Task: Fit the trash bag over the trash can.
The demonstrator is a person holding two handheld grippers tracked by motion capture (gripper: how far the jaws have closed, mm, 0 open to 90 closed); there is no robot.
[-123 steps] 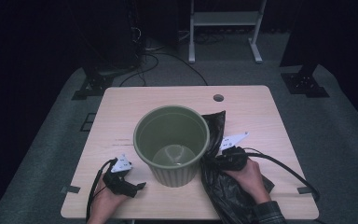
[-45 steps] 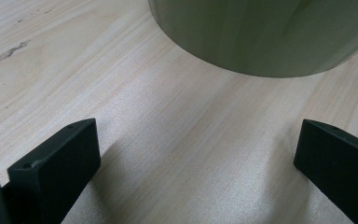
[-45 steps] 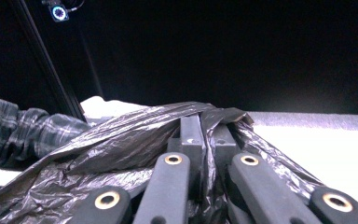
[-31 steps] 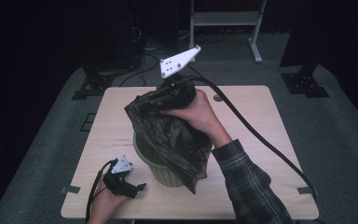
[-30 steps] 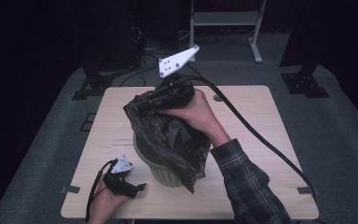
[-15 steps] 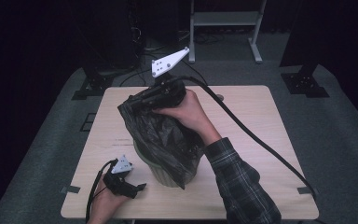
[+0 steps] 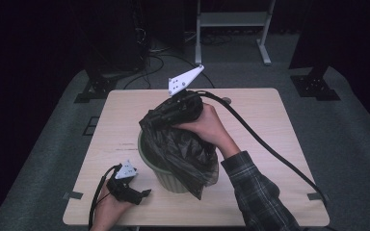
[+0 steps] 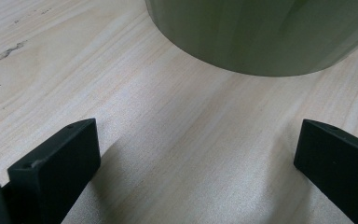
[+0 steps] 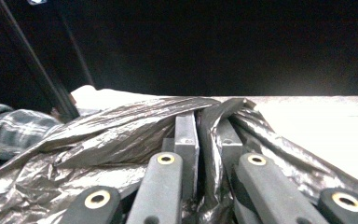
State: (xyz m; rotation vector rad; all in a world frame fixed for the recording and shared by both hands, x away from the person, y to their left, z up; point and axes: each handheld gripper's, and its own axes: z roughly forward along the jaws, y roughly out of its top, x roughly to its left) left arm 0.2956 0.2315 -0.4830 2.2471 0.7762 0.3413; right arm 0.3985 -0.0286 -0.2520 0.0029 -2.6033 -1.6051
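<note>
A green ribbed bin [image 7: 161, 175] stands on the wooden table [image 7: 270, 120]. A crumpled black plastic bag [image 7: 188, 154] drapes over its mouth and down its right side. My right gripper [image 7: 156, 118] hangs above the bin's far rim, pointing left. A fold of the bag [image 9: 107, 140] is pinched between its jaws [image 9: 208, 121], which have just been opening slightly. My left gripper [image 7: 142, 194] rests on the table at the front left, open. Its jaws [image 8: 198, 144] point at the bin's base [image 8: 261, 32] with bare wood between them.
The right gripper's thick cable [image 7: 270, 149] trails across the right half of the table to the front right corner. Behind the table stand a white frame [image 7: 231, 19], loose floor cables [image 7: 154, 53] and black stand feet [image 7: 313, 86].
The right hand has sunk with the bag toward the bin, and the bag now hangs lower over the rim. The left gripper has stayed in place.
</note>
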